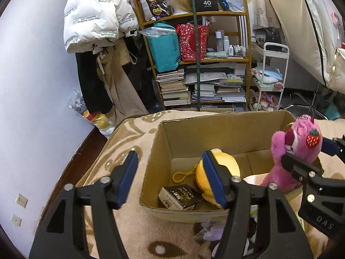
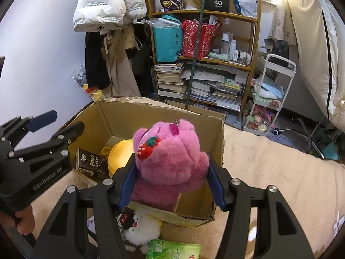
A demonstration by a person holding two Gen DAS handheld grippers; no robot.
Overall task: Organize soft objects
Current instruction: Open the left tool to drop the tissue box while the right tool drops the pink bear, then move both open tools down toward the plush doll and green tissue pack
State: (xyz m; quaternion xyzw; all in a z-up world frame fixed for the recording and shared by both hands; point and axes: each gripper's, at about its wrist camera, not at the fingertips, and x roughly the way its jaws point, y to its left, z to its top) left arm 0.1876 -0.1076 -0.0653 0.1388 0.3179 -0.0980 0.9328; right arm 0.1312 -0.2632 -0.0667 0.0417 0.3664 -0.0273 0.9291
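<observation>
Left wrist view: left gripper (image 1: 172,179) gaping wide, nothing clamped; yellow plush (image 1: 228,168) and black packet (image 1: 181,196) lying in cardboard box (image 1: 194,131), frame centre.

Right wrist view: right gripper (image 2: 172,185) half-spread, pads against pink bear (image 2: 170,155), held above box's near edge. White plush (image 2: 140,228) lower centre, outside.
</observation>
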